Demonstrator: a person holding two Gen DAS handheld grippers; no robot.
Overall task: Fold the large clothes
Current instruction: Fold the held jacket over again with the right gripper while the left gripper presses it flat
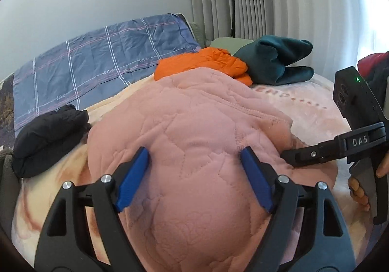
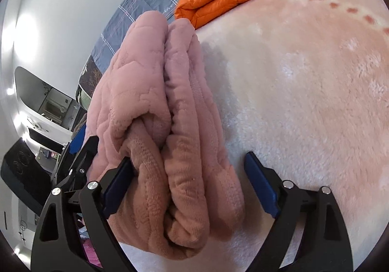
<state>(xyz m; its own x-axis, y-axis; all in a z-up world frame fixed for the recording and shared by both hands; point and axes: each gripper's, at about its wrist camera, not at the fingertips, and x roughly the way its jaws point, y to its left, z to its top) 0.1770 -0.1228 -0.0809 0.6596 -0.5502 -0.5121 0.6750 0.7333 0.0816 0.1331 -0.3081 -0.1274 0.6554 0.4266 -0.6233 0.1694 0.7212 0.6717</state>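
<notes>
On the pink blanket (image 2: 304, 77), the folded pink quilted garment (image 1: 194, 126) is lying directly ahead of my spread left gripper (image 1: 194, 174); my right gripper (image 2: 189, 184) (also spread) is straddling its end, long axis running away from it.

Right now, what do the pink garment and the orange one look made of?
Pink garment: looks like thick fleece, matte, with stitched quilt lines and a fuzzy nap. Orange garment: likely a nylon-type puffer shell, with a slight sheen and puffy stitched channels.
</notes>
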